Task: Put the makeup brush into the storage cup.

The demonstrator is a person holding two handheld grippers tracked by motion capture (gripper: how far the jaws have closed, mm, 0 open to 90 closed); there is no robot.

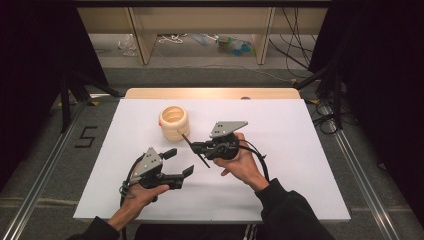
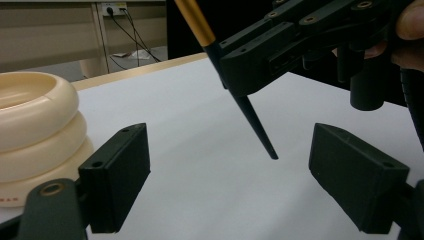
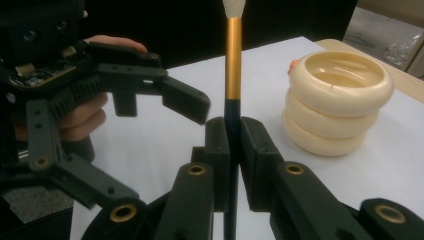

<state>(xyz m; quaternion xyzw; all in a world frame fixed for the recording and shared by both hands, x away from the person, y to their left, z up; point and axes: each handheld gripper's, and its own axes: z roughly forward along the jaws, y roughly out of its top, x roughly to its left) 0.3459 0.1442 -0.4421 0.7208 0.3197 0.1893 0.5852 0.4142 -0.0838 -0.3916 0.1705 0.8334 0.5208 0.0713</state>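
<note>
The right tongs (image 3: 231, 145) clamp the brush (image 3: 233, 70) upright between their jaws; the left tongs (image 2: 225, 180) gape wide, empty, just beside.

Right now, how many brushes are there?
1. The brush is clamped in the right gripper, above the white table, near the cream ribbed pot.

Brush (image 3: 232, 75) bristle tip cut off at top edge; handle end hidden below jaws

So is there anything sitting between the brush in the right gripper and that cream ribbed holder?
Nothing visible does. The right gripper holds the brush close beside the cream holder, with bare white table between them. The left gripper, jaws open, sits nearer the person.
</note>
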